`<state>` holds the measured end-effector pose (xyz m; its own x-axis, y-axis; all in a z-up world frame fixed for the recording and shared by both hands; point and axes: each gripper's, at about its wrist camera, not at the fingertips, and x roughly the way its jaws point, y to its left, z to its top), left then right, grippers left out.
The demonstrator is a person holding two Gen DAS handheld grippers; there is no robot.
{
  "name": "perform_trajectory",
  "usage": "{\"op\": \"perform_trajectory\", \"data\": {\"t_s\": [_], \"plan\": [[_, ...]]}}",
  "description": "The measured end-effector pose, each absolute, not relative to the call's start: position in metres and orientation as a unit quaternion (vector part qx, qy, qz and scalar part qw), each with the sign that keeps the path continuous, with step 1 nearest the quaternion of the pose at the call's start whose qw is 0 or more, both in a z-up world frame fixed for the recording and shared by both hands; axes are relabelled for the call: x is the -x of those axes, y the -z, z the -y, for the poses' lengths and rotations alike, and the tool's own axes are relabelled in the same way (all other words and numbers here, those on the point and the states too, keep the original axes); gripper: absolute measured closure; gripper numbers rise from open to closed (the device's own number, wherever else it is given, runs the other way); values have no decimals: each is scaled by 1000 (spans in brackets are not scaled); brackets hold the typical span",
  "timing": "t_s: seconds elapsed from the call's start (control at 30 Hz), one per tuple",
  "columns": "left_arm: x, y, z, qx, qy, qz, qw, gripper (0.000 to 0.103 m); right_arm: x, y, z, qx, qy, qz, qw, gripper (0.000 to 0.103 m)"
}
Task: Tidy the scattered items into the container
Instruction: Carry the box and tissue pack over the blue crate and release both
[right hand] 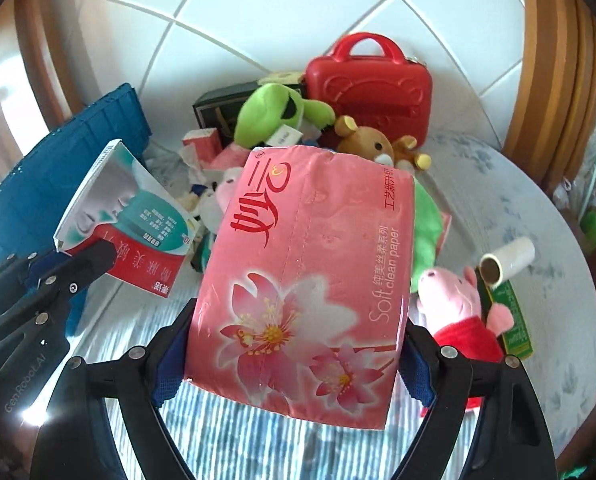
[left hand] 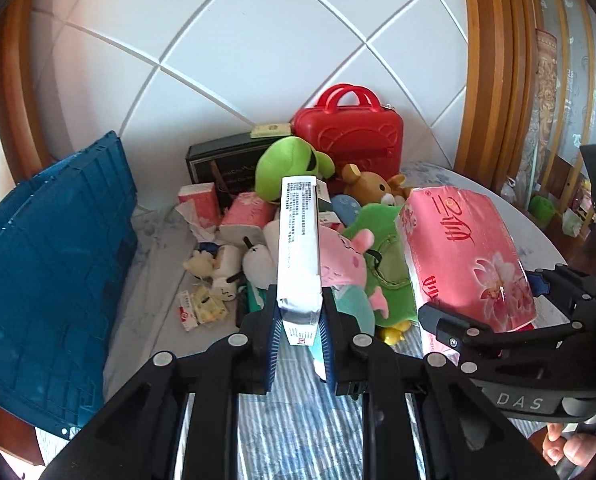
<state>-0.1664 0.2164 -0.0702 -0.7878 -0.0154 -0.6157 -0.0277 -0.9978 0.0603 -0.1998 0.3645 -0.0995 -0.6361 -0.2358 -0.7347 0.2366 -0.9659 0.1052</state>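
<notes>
My left claw (left hand: 300,326) pinches a white box (left hand: 299,248); my right claw (right hand: 294,364) pinches the pink tissue pack (right hand: 310,280), blue crate (left hand: 46,264) far left.

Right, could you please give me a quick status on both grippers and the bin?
Left gripper shut on box. Right gripper shut on tissue pack. Blue bin at left; nothing blocking it.

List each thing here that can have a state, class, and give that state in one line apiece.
left gripper: shut on the flat box, held off the table.
flat box: gripped at its near end.
right gripper: shut on the tissue pack.
tissue pack: sealed, lifted.
red case: closed, upright.
blue crate: standing at left; inside not visible.
paper roll: lying on its side.
</notes>
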Motion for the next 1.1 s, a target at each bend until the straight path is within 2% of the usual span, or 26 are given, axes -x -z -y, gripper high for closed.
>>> {"op": "perform_trajectory", "data": {"t_s": [0.37,0.77,0.93,1.1], "plan": [[142,20,-130,282,-956,-9,-78,85,195,31,-274,-341,917,-63,197,16],[111,-49,61,219,-964,-24,-147,85,175,-32,-85,-277,925,-81,247,16],[109,-47,161,258,-950,-20,-172,85,164,-41,18,-286,912,-72,284,16],[127,-13,244,338,-922,1,-187,85,160,-29,107,-322,892,-83,308,16]]}}
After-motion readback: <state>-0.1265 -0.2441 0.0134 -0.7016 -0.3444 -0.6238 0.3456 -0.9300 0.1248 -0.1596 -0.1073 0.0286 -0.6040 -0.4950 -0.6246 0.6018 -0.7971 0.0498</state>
